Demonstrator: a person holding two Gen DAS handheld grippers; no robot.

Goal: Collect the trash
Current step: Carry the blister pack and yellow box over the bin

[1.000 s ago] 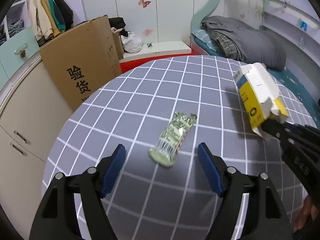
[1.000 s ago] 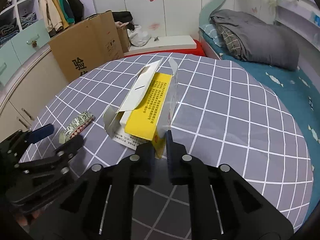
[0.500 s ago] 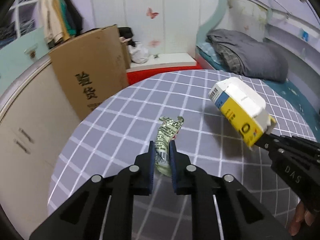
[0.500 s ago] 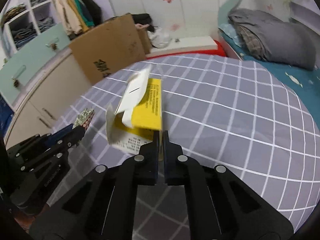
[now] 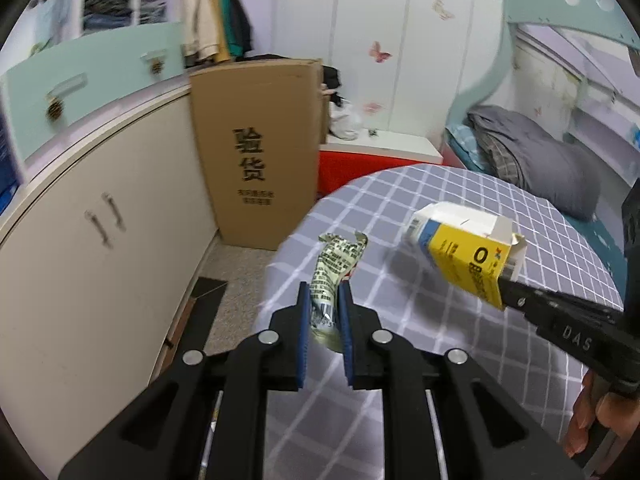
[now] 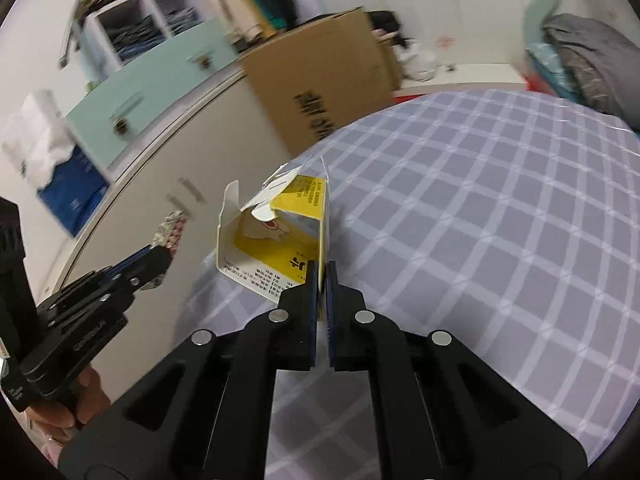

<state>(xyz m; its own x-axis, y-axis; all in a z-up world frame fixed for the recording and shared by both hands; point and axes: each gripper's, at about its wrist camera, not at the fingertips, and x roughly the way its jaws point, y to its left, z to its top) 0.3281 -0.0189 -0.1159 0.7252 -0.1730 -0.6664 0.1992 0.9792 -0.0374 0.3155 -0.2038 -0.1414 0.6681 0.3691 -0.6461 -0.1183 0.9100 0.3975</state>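
Left claw [image 5: 325, 312]: closed on the lower end of a crumpled green-and-white snack wrapper [image 5: 335, 268] — the blue pads press it from both sides.
Wrapper: held clear of the table [image 5: 440, 360], its torn top end pointing up and away, above the table's left edge.
Right claw [image 6: 322, 280]: pinched tight on the bottom corner of a yellow-and-white carton [image 6: 276, 236]; only a thin flap of card sits between the pads.
Carton: open at the top, flaps splayed, tilted — lifted off the grey checked table, near its left edge in the right wrist view.
Two claws: side by side, apart; each shows at the edge of the other's view, the right one with the carton [image 5: 464, 256] to the right of the wrapper.
Hands: fingers [image 5: 588, 420] visible behind the right claw's handle, and another hand [image 6: 68, 404] under the left one.
Surroundings: tall brown cardboard box [image 5: 256, 152] printed with black characters standing on the floor against a cream cabinet [image 5: 100, 240]; bed with a grey blanket [image 5: 532, 156] beyond the table.
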